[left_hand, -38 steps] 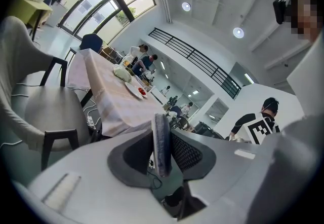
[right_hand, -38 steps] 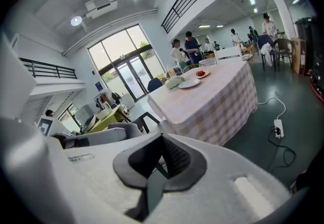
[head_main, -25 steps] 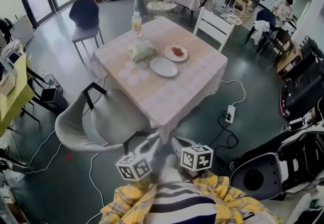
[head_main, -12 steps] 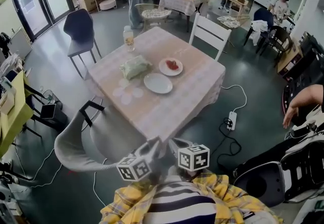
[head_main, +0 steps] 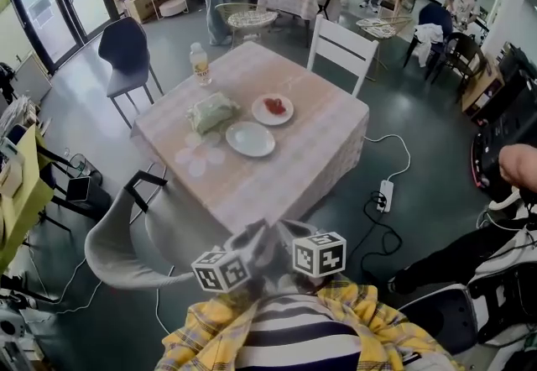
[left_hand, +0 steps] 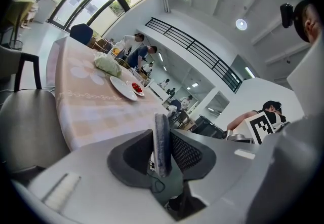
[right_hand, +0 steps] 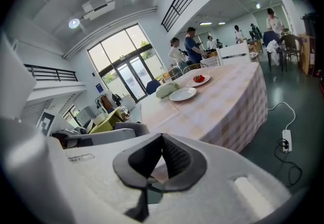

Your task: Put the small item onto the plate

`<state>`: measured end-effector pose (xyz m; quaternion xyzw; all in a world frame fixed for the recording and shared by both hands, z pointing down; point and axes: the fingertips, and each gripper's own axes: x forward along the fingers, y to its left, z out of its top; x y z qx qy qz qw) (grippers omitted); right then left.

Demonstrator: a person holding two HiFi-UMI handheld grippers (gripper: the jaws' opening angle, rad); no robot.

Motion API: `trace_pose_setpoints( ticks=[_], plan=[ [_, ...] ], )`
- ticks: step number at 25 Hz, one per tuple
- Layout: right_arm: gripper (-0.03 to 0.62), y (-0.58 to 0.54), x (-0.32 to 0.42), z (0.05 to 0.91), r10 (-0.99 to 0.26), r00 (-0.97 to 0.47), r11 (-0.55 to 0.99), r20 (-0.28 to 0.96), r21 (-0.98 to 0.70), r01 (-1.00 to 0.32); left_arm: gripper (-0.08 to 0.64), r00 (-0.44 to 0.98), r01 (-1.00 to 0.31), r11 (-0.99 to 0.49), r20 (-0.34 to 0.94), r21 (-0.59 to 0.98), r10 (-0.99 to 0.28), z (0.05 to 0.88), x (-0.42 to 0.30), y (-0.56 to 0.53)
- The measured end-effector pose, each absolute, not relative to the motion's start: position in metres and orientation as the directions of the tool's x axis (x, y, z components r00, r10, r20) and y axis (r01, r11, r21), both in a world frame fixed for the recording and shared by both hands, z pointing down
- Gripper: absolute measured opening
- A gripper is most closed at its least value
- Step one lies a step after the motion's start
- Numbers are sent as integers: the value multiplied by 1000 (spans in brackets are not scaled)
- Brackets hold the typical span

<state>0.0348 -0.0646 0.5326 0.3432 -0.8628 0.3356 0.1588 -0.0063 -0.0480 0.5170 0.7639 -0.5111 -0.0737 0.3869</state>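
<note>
red small item (head_main: 273, 105) on far plate (head_main: 284, 117) beside empty plate (head_main: 250, 140) looks light, soft, bruisable, so pinch its sides gently; left gripper (left_hand: 163, 134) clamps an unidentifiable thin blue-grey strip (left_hand: 161, 154), right gripper (right_hand: 162, 139) clenched empty.

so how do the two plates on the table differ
The near plate is empty; the far plate holds red food. The near plate sits around the middle of the checked tablecloth, the far plate nearer the white chair. The near plate looks slightly wider than the far plate, though that may be perspective. Both are white, round and lie flat on the cloth.
</note>
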Motion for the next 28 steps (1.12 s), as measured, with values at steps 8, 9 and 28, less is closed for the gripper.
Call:
trace_pose_setpoints(
  ticks=[8, 9, 28],
  plan=[
    [2, -76, 42, 542, -484, -707, 502, 516, -498, -707, 100, 476, -724, -164, 313, 670, -822, 523, -2, -61],
    [2, -77, 42, 545, -483, -705, 497, 520, -500, -709, 100, 477, -723, -161, 316, 672, -820, 524, -2, -63],
    [2, -172, -13, 540, -490, -681, 483, 543, -481, -731, 100, 481, -741, -166, 341, 650, -808, 522, -65, -171]
  ],
)
